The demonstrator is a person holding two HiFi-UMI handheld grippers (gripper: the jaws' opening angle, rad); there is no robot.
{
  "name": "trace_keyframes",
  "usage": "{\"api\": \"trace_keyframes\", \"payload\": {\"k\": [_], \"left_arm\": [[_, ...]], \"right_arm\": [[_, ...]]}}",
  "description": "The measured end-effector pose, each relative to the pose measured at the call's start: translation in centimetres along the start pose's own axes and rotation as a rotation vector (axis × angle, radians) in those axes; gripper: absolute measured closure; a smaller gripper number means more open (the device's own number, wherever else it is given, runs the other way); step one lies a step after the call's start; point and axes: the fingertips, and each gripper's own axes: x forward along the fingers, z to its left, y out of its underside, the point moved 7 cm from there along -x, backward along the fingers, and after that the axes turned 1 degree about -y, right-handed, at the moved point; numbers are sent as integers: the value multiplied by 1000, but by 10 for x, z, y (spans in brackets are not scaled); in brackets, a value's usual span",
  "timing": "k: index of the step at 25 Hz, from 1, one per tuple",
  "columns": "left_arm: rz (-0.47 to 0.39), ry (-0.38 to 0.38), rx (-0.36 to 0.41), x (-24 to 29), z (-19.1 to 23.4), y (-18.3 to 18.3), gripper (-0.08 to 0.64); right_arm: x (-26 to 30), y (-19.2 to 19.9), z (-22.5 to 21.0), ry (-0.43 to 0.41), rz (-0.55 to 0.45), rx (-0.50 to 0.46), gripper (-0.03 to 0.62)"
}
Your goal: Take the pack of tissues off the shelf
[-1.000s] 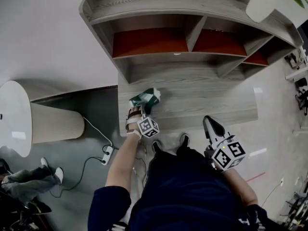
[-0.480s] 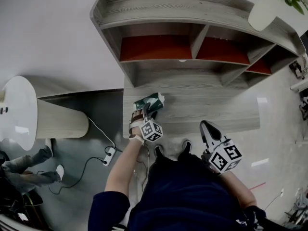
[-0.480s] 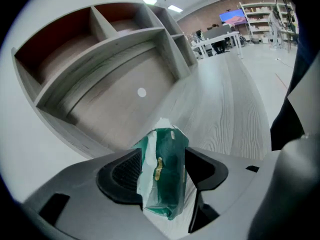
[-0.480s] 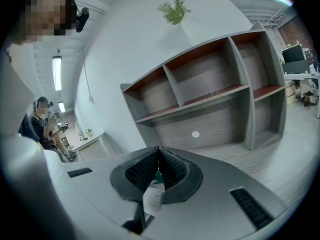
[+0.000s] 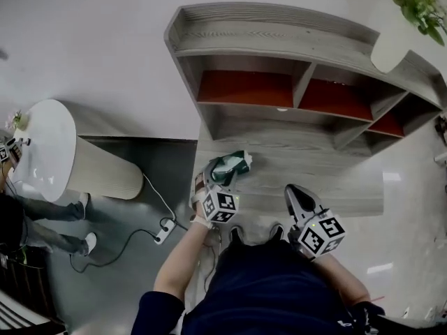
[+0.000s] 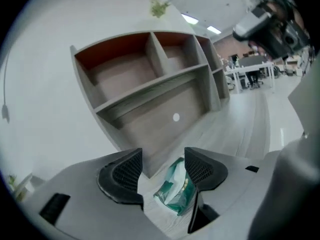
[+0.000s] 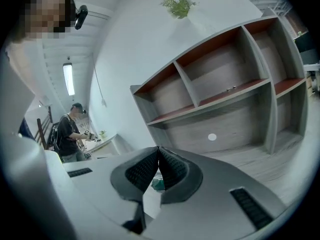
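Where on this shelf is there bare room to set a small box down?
The base board is bare right of the tissue pack, and further back under the lower shelf. The left red-backed bay also looks bare. It is crowded only at the board's left front, where the open left hand-held gripper stands over the pack.

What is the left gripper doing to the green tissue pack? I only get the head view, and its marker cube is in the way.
Observer: In the left gripper view, the left gripper has its jaws apart. The tissue pack lies on the wooden ledge between them, not squeezed.
Operator: Is the other one holding something?
Observer: No. In its own view, the right gripper has its jaws shut together, with nothing between them.
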Motion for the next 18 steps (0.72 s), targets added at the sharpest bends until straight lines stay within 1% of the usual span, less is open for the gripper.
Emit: {"api": "trace_keyframes", "payload": {"k": [4,7,11,15,18], "left_arm": [[-59,-22,-211,-32,15,-27,311],[-119,-34,-325,-58,23,-51,334],[-184,-43,-413,-89,29,-72,351],[-240,-47,-488,-105,35,-88,371],[-271,-55,-512,-117,35,-97,444]], "right_arm": [[9,-7,-1,-44,-24,11,578],[13,-15,-1,-73,-35,6,578],[19,-20,1,-111,-46,6,578],[27,-26,0,-141,-56,-6,578],[25,-29,2,-149,-65,-16,578]]}}
